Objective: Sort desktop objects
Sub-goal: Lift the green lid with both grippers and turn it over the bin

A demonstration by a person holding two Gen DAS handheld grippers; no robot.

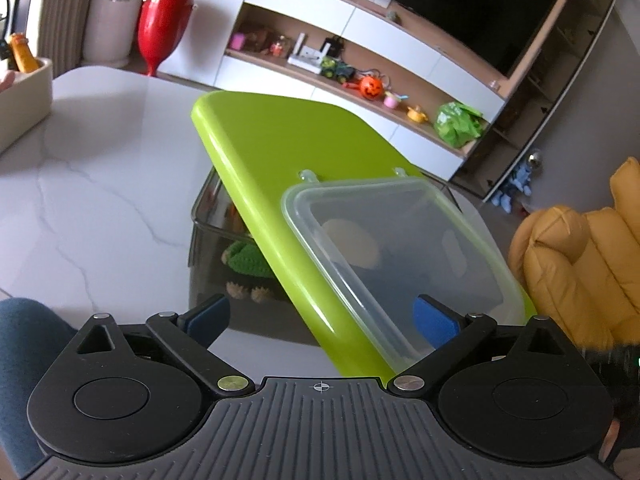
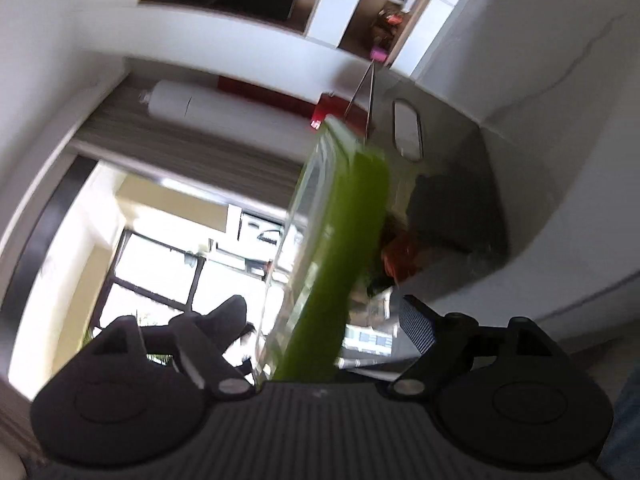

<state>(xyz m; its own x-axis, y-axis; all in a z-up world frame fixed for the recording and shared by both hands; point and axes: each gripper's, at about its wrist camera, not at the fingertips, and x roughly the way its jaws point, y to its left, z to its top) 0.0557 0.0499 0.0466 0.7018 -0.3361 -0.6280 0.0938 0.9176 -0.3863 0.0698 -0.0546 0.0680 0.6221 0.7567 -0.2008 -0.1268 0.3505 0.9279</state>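
A lime-green lid [image 1: 272, 148] with a clear plastic hatch [image 1: 400, 248] lies tilted across a dark see-through box [image 1: 216, 240] on the marble table [image 1: 100, 184]. Inside the box is a green crocheted toy [image 1: 244, 260]. My left gripper [image 1: 322, 320] is open wide at the lid's near end. Its left finger [image 1: 208, 316] stands clear of the lid's edge, and its right pad [image 1: 436, 322] shows through the clear hatch. In the blurred, rolled right wrist view the green lid [image 2: 344, 220] runs edge-on between the spread fingers of my right gripper [image 2: 322, 320], with neither pad pressing on it. The dark box [image 2: 460, 208] is beside it.
A beige container [image 1: 24, 96] holding a bottle stands at the table's far left. A mustard cushioned chair [image 1: 580, 260] is close on the right. Beyond the table are a red vase [image 1: 160, 28] and a shelf unit [image 1: 360, 60] with toys. A blue sleeve [image 1: 24, 340] shows lower left.
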